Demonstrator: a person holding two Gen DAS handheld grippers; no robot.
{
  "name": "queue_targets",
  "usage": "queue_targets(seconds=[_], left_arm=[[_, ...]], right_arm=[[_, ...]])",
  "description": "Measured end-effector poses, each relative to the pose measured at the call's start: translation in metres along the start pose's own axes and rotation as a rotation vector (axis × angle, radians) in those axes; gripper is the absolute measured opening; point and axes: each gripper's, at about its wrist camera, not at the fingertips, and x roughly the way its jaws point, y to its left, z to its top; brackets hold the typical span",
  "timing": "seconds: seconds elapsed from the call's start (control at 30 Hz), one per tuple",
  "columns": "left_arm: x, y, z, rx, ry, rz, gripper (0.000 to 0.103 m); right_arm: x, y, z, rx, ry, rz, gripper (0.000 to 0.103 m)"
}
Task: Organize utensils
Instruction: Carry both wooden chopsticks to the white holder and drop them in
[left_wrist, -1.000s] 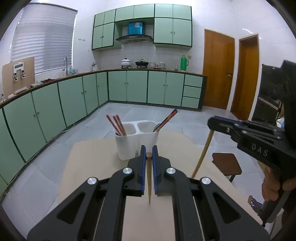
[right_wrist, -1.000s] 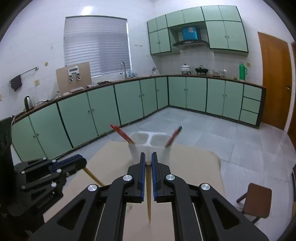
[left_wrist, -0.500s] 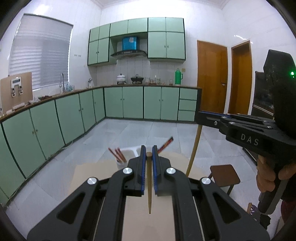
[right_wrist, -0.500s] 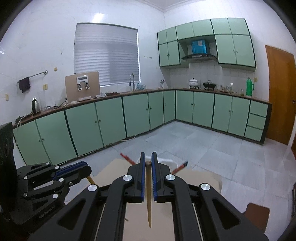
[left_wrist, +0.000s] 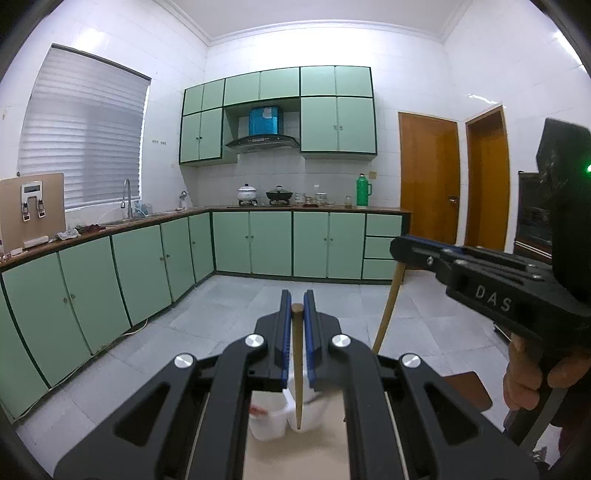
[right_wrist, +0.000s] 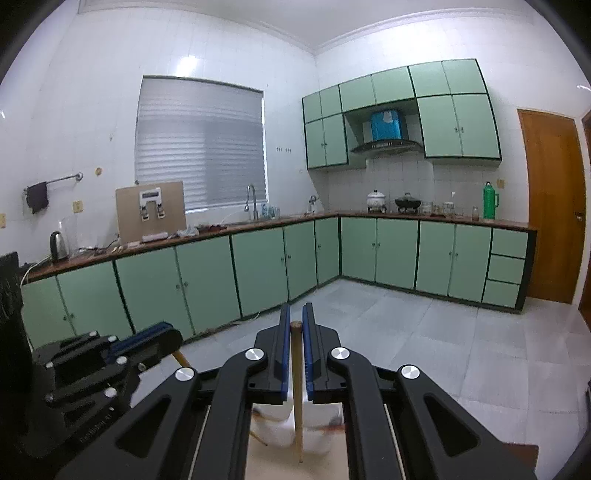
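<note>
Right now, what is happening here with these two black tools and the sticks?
A person holds a gripper in each hand. The left gripper is shut on a wooden chopstick, and the right gripper is shut on a second chopstick. Both sticks hang point down above the white two-cup utensil holder on the table. Neither stick is in the holder yet; something red already shows in it, blurred.
</note>
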Motion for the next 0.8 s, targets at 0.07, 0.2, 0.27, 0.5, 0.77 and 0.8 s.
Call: queue_targets(seconds=[0.07, 0.2, 0.27, 0.5, 0.77, 0.8], left_arm=[[0.018, 0.003, 0.004, -0.001, 0.003, 0.012, 0.006], [0.055, 0.010, 0.010, 0.010, 0.009, 0.042, 0.006], [0.070, 0.013, 0.008, 0.009, 0.016, 0.046, 0.006], [0.124, 0.033, -0.016, -0.007, 0.088, 0.056, 0.006], [0.156, 0.057, -0.052, -0.024, 0.165, 0.061, 0.006], [0.158, 0.061, -0.056, -0.029, 0.173, 0.063, 0.006]], right_arm=[[0.015, -0.002, 0.004, -0.007, -0.008, -0.015, 0.006], [0.049, -0.006, 0.003, -0.007, -0.007, -0.038, 0.006], [0.068, -0.010, -0.002, -0.001, 0.000, -0.046, 0.006], [0.118, -0.018, -0.032, 0.014, 0.053, -0.065, 0.006], [0.147, -0.024, -0.068, 0.001, 0.125, -0.076, 0.006], [0.148, -0.025, -0.072, 0.004, 0.132, -0.077, 0.006]])
